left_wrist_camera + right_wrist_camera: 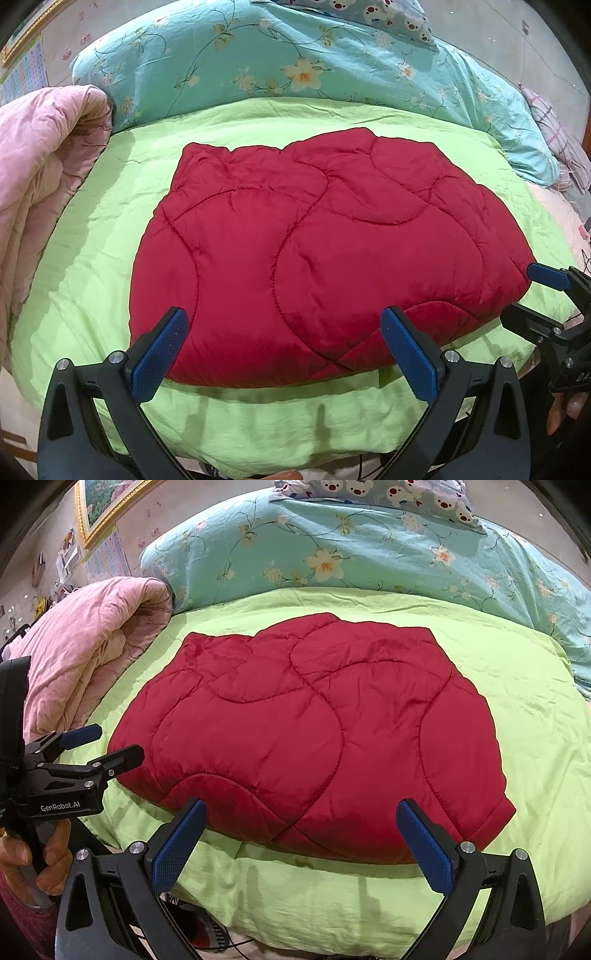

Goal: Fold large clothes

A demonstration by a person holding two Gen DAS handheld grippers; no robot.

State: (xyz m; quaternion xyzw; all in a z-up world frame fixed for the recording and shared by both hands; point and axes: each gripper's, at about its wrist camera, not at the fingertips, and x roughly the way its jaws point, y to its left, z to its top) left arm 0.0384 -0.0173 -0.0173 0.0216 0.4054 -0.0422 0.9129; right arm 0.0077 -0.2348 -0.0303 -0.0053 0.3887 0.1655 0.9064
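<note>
Both pairs of blue-padded fingers stand spread wide and empty: the left gripper (284, 350) and the right gripper (301, 843) hover just short of the near edge of the bed, touching nothing.

By size, the green sheet (258, 417) covers the bed, with a floral teal quilt (221, 55) piled along its far side and a pink quilt (40, 155) bunched at the left.

On the middle of the sheet lies the red quilted garment (314, 251), already doubled into a thick, roughly rectangular bundle with layered edges showing at its near side.

I judge the folding far along, perhaps finished. At most one more fold or some squaring of the uneven far edge remains.
</note>
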